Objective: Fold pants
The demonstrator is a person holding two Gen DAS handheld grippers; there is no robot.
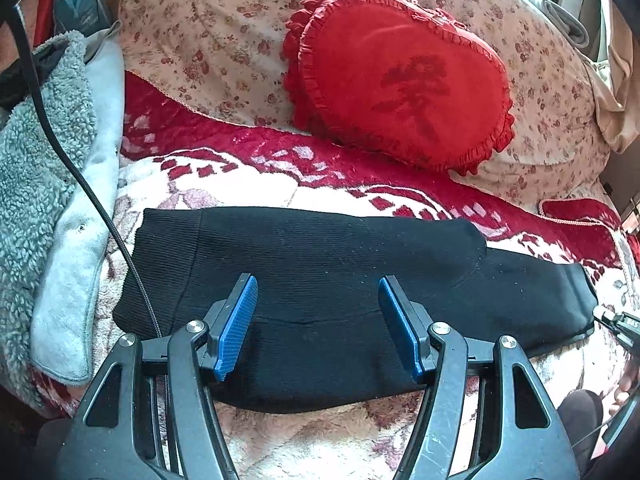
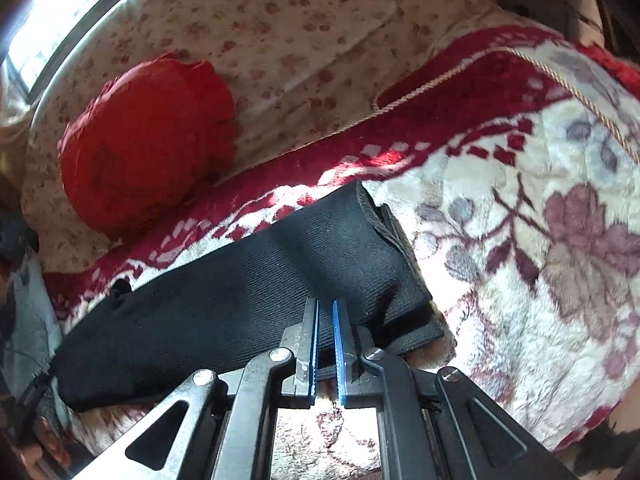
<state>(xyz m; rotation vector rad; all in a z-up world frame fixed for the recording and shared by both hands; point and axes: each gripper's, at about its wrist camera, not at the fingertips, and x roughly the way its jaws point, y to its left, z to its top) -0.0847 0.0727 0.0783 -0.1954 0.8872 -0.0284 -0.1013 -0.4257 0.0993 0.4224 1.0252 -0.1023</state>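
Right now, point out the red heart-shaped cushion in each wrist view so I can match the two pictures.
Left wrist view: the red heart-shaped cushion sits upper centre-right, on the floral sheet, beyond the black pants.
Right wrist view: the cushion sits at left, above the pants, blurred.
Shared landmark: the blanket's dark red patterned border runs between cushion and pants in both.

You had a red heart-shaped cushion [image 1: 400,76] at one o'clock on the floral sheet [image 1: 208,28], a plush red-and-cream blanket [image 2: 520,240] below it, and a grey fleece [image 1: 36,168] at nine o'clock.
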